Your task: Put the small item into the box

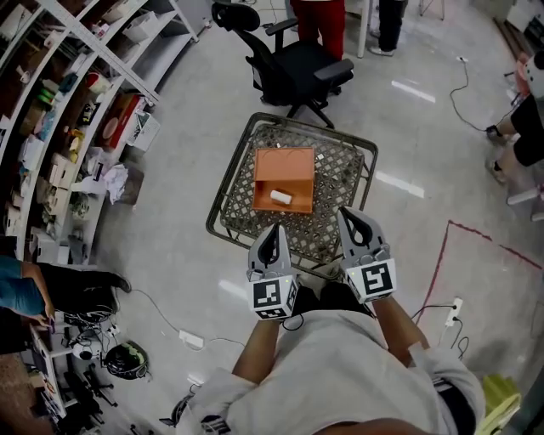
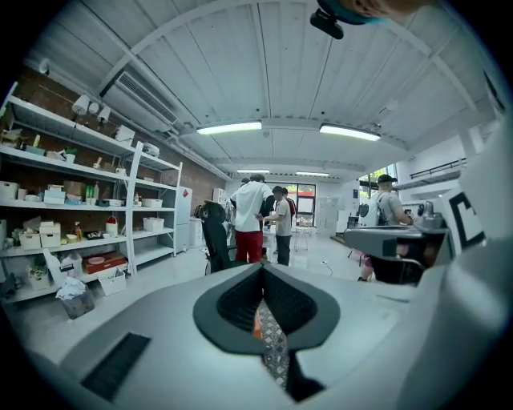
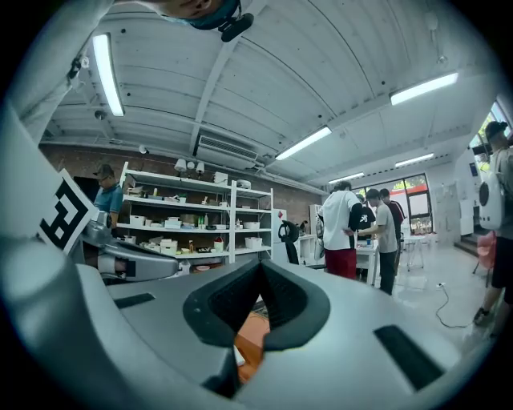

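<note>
An orange box (image 1: 284, 172) lies open on a metal lattice table (image 1: 340, 170) below me in the head view. A small white item (image 1: 280, 198) rests inside the box near its front wall. My left gripper (image 1: 274, 229) and right gripper (image 1: 347, 212) hover side by side above the table's near edge, short of the box. Both are shut with nothing between their fingers. In the left gripper view the gripper (image 2: 262, 271) points almost level into the room, with a strip of lattice (image 2: 274, 348) showing under it. Under the right gripper (image 3: 260, 266) a patch of the orange box (image 3: 255, 340) shows.
A black office chair (image 1: 293, 64) stands just beyond the table. Stocked shelves (image 1: 68, 127) line the left side. People stand at the far end (image 1: 321, 21) and one sits at the right (image 1: 527, 119). Cables and a red tape line (image 1: 476, 234) cross the floor.
</note>
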`<state>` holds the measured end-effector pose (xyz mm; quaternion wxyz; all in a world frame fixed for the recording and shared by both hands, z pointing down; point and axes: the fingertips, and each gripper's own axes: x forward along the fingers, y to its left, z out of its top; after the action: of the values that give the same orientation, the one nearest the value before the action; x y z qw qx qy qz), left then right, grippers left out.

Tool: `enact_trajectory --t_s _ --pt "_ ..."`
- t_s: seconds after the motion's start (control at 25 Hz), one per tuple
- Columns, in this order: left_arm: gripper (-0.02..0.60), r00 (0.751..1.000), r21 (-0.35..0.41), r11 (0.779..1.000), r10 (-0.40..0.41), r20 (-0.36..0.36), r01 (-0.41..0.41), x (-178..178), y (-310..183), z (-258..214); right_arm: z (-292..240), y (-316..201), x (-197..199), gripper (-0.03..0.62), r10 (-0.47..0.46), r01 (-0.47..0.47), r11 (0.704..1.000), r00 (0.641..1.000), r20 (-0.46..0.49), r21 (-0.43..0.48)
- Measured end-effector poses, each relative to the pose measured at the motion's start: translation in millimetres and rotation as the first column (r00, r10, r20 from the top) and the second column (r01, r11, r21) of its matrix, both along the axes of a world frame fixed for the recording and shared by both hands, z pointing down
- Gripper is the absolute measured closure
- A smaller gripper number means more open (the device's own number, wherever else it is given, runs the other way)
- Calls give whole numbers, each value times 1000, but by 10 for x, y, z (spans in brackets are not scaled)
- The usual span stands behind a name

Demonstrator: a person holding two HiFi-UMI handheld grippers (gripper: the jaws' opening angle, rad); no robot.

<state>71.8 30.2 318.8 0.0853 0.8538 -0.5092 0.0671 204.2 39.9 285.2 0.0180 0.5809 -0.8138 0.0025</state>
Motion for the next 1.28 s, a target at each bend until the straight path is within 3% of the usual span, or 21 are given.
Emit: enact_trajectory --t_s 0.72,1.28 --pt "574 996 88 994 75 -44 -71 -287 22 -421 -469 132 -453 591 29 -27 996 999 -25 80" --pt "574 996 102 993 62 -56 -57 -295 -26 -382 -279 93 -430 591 30 -27 999 997 -68 47"
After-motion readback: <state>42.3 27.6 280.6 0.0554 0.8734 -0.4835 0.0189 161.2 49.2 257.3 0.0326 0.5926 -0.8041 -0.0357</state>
